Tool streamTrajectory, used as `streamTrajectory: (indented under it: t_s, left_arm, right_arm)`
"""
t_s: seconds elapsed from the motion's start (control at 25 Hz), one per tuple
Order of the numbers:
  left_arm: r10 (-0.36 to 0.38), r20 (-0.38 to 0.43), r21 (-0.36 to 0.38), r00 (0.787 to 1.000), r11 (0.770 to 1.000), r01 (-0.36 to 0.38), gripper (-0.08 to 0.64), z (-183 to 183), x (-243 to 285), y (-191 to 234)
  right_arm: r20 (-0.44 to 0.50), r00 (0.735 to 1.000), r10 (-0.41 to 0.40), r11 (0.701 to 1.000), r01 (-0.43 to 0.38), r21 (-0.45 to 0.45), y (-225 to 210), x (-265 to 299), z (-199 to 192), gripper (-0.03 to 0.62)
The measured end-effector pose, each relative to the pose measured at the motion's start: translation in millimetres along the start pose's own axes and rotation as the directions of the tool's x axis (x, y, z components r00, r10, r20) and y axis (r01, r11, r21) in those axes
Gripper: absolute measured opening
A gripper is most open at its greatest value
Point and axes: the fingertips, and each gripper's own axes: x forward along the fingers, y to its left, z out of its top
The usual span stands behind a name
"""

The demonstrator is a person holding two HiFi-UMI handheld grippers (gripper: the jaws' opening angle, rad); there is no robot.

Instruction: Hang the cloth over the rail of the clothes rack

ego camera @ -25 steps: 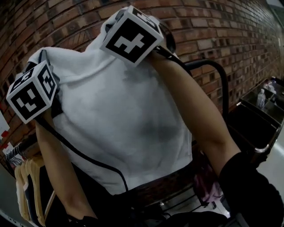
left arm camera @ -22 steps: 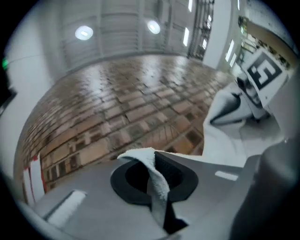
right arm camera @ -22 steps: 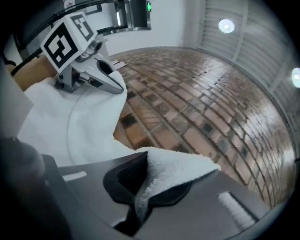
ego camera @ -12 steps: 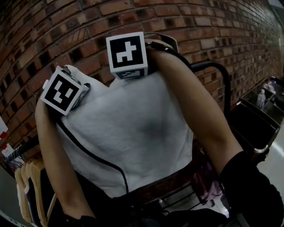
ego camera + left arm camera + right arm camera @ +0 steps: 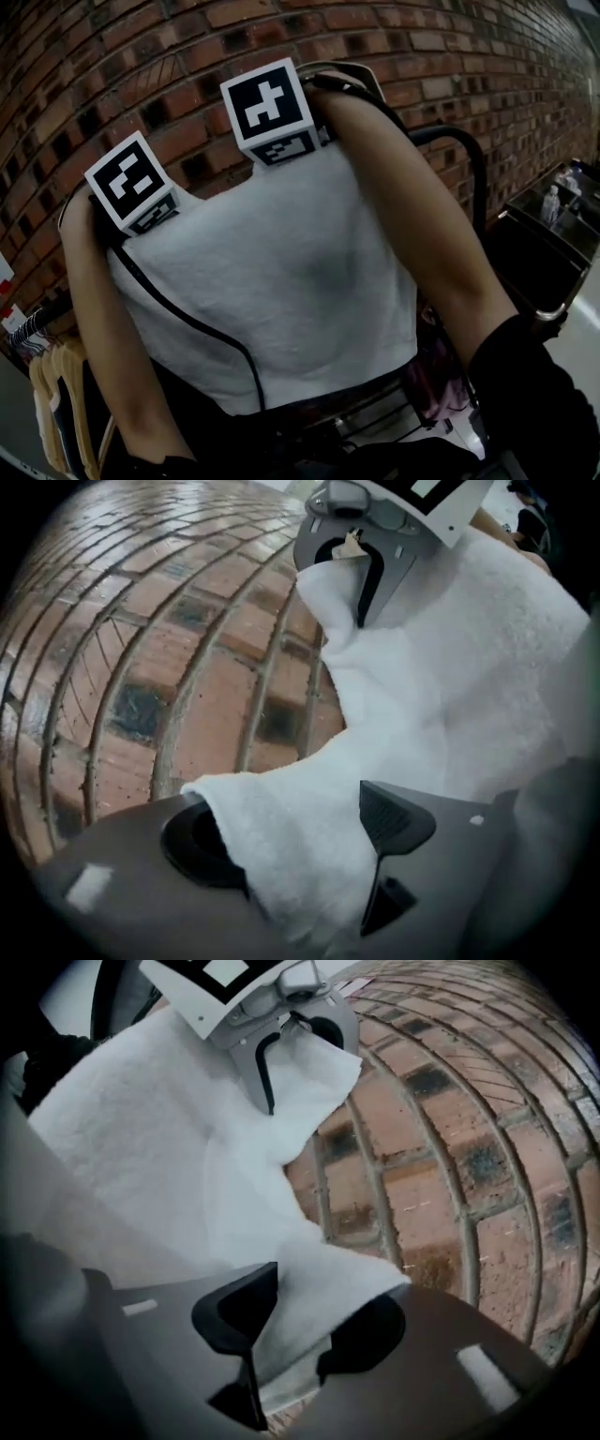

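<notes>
Left claw (image 5: 291, 855): jaws partway apart and opening. One top corner of the white cloth (image 5: 281, 281) lies between them, loose against the pads rather than pinched.

Right claw (image 5: 295, 1335): jaws wide and opening. The other top corner of the cloth sits between them, with a clear gap at one pad.

Position of claws: both are raised side by side close to the brick wall (image 5: 422, 56), the left one lower than the right in the head view. Each carries its marker cube (image 5: 267, 108) facing the head camera. Each gripper view shows the opposite claw at the far end of the cloth's top edge.

Cloth: it hangs down flat and spread between the person's two bare forearms (image 5: 427, 244), with its top edge up at the claws and its lower edge free. What supports it from behind is hidden by the cloth itself, so contact with a rail cannot be confirmed.

Other items: a thin black cable (image 5: 187, 319) runs diagonally across the front of the cloth. A curved black bar (image 5: 473, 178) rises just to the right of the right forearm. Wooden hangers (image 5: 56, 375) with garments show at lower left.
</notes>
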Motion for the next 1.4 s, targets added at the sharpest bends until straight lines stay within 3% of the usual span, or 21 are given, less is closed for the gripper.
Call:
streamTrajectory:
  t_s: [0.04, 0.12, 0.24, 0.48, 0.52, 0.56, 0.6, 0.64, 0.68, 0.76, 0.84, 0.92, 1.08, 1.2, 1.4]
  left_arm:
    - [-0.001, -0.013, 0.015, 1.000, 1.000, 0.001, 0.398, -1.5, 1.2, -1.0]
    - [0.023, 0.040, 0.052, 0.999, 0.998, -0.025, 0.408, 7.7, -1.3, 2.0]
    - [0.128, 0.117, 0.043, 0.985, 0.990, -0.133, 0.414, 8.2, -12.4, 22.5]
    - [0.315, 0.310, -0.031, 0.897, 0.946, -0.321, 0.413, 24.5, -46.8, 59.8]
    - [0.310, 0.318, -0.050, 0.896, 0.949, -0.311, 0.413, 22.9, -49.3, 60.9]
    - [0.249, 0.304, -0.059, 0.920, 0.968, -0.242, 0.410, 17.6, -46.6, 53.1]
    - [0.142, 0.255, -0.053, 0.957, 0.990, -0.133, 0.411, 7.6, -38.5, 37.8]
    - [0.046, 0.176, -0.042, 0.983, 0.998, -0.039, 0.448, -5.2, -28.8, 23.4]
    - [0.000, 0.104, -0.037, 0.995, 0.999, 0.004, 0.465, -17.5, -21.2, 16.1]
    - [0.014, 0.037, -0.064, 0.999, 0.998, -0.011, 0.476, -35.5, -14.7, 18.5]
    - [0.073, 0.025, -0.074, 0.997, 0.995, -0.071, 0.522, -43.1, -14.6, 28.2]
    - [0.136, 0.079, -0.059, 0.988, 0.990, -0.131, 0.520, -31.7, -19.0, 36.3]
    - [0.263, 0.187, 0.004, 0.946, 0.963, -0.269, 0.517, 4.0, -36.8, 43.9]
    - [0.298, 0.237, 0.042, 0.925, 0.948, -0.316, 0.508, 25.5, -42.4, 42.2]
    - [0.380, 0.275, 0.049, 0.883, 0.912, -0.407, 0.497, 36.6, -58.1, 46.7]
  right_arm:
    - [-0.017, 1.000, -0.017, 1.000, 0.017, -0.001, -2.1, 0.5, -2.7, 0.150]
    - [-0.038, 0.997, -0.064, 0.998, 0.064, -0.005, -8.6, -0.1, -6.2, 0.155]
    - [-0.051, 0.996, -0.072, 0.997, 0.070, -0.025, -9.1, 1.9, -7.2, 0.156]
    - [-0.042, 0.994, -0.096, 0.994, 0.094, -0.047, -11.6, 0.7, -3.0, 0.152]
    - [-0.044, 0.995, -0.093, 0.995, 0.091, -0.048, -11.4, 1.5, -2.7, 0.150]
    - [-0.050, 0.995, -0.085, 0.995, 0.083, -0.047, -10.2, 2.6, -2.9, 0.146]
    - [-0.058, 0.996, -0.074, 0.996, 0.072, -0.043, -8.5, 3.5, -4.3, 0.141]
    - [-0.068, 0.995, -0.066, 0.997, 0.064, -0.036, -7.0, 3.7, -6.6, 0.140]
    - [-0.074, 0.995, -0.061, 0.998, 0.059, -0.029, -6.1, 3.8, -8.5, 0.140]
    - [-0.070, 0.996, -0.054, 0.998, 0.052, -0.030, -5.7, 4.3, -8.1, 0.141]
    - [-0.074, 0.995, -0.062, 0.997, 0.059, -0.040, -6.7, 4.2, -7.8, 0.138]
    - [-0.078, 0.994, -0.072, 0.997, 0.068, -0.048, -7.5, 4.3, -8.0, 0.135]
    - [-0.058, 0.992, -0.110, 0.992, 0.106, -0.062, -11.5, 2.5, -0.9, 0.133]
    - [-0.031, 0.985, -0.168, 0.984, 0.165, -0.072, -17.9, -2.8, 3.7, 0.132]
    - [0.006, 0.952, -0.307, 0.947, 0.306, -0.094, -32.3, -22.7, 14.8, 0.098]
